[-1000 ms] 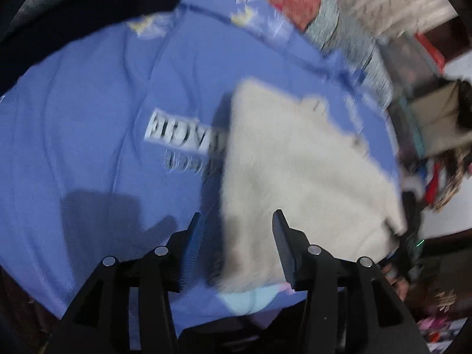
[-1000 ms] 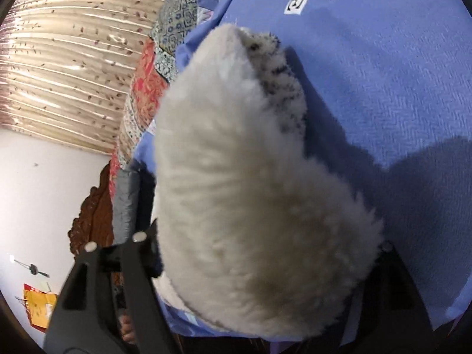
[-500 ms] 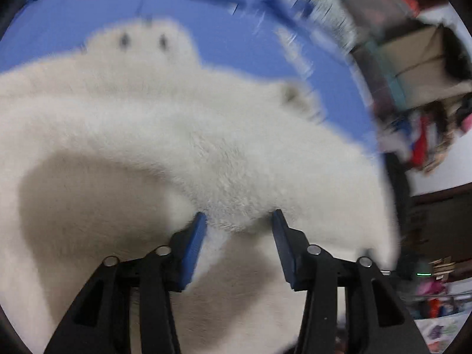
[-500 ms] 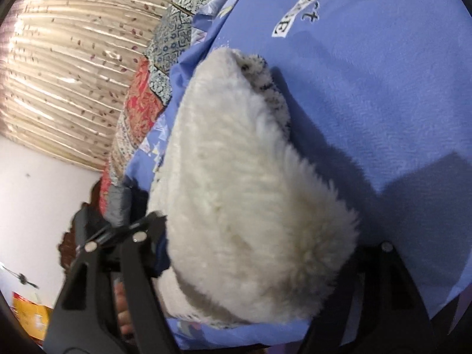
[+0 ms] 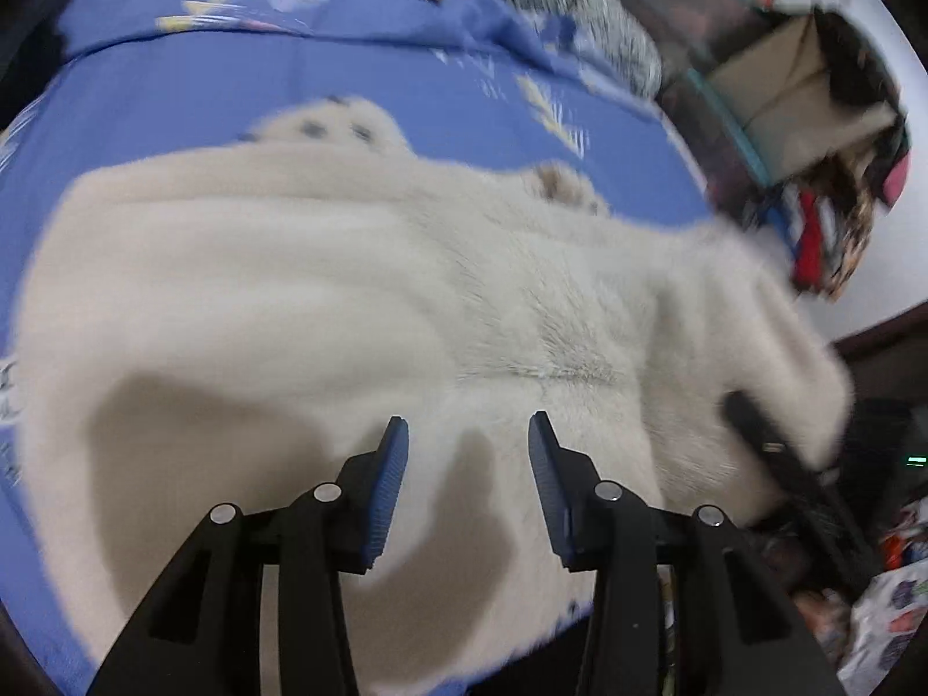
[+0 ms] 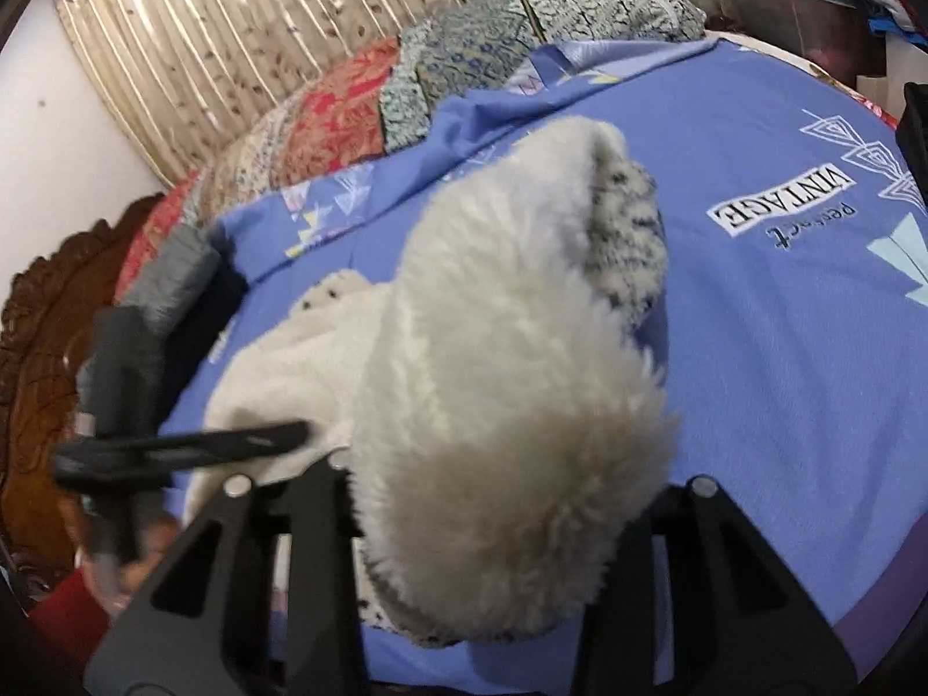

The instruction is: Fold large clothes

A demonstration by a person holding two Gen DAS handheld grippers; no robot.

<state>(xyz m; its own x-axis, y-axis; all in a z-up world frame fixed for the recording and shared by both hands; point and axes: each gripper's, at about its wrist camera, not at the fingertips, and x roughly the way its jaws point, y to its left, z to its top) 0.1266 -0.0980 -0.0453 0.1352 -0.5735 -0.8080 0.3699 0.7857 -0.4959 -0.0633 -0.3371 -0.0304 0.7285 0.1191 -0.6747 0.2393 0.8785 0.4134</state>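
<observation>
A cream fleece garment (image 5: 359, 301) lies spread on a blue bedsheet (image 5: 243, 81). My left gripper (image 5: 467, 481) is open and hovers just above the fleece near its close edge, with nothing between the blue pads. In the right wrist view a thick bundle of the same fleece (image 6: 510, 359) fills the space between my right gripper's fingers (image 6: 475, 499), which is shut on it and holds it raised off the sheet (image 6: 783, 348). The fingertips are hidden by the fleece. The right gripper also shows at the right edge of the left wrist view (image 5: 777, 452).
Patterned pillows (image 6: 359, 122) and pleated curtains (image 6: 243, 29) lie at the bed's far side. A carved wooden headboard (image 6: 40, 336) stands at the left. Boxes and piled clothes (image 5: 812, 116) crowd the room beside the bed. A grey and black cloth (image 6: 180, 278) lies at the sheet's edge.
My left gripper has swung over the fleece, which now fills its view and lies spread wider. My right gripper has tilted up, still holding the fleece bundle.
</observation>
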